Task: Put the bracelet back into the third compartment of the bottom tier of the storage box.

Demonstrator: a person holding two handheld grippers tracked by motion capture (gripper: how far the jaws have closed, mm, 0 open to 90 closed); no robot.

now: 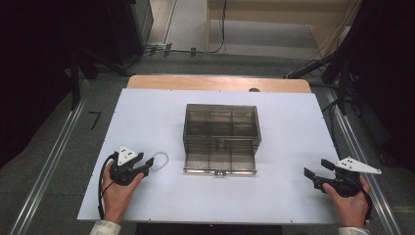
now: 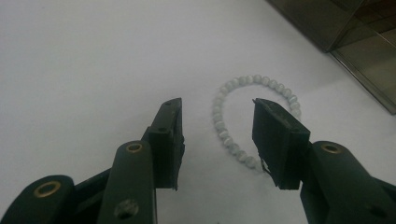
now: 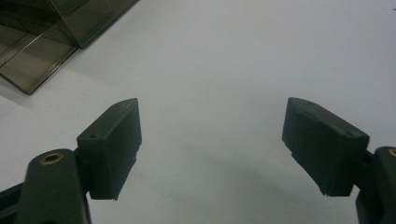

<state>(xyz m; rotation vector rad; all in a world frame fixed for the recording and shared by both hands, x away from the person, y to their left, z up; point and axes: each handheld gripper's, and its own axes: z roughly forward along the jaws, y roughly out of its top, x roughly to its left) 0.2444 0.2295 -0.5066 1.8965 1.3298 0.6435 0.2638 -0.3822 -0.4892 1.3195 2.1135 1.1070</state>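
Two grippers are resting on the white surface. Left gripper fingers are straddling one side of the pale beaded bracelet, not pinching it, beside the smoky transparent plastic compartment box. Right gripper fingers are spreading wide, gripping nothing.
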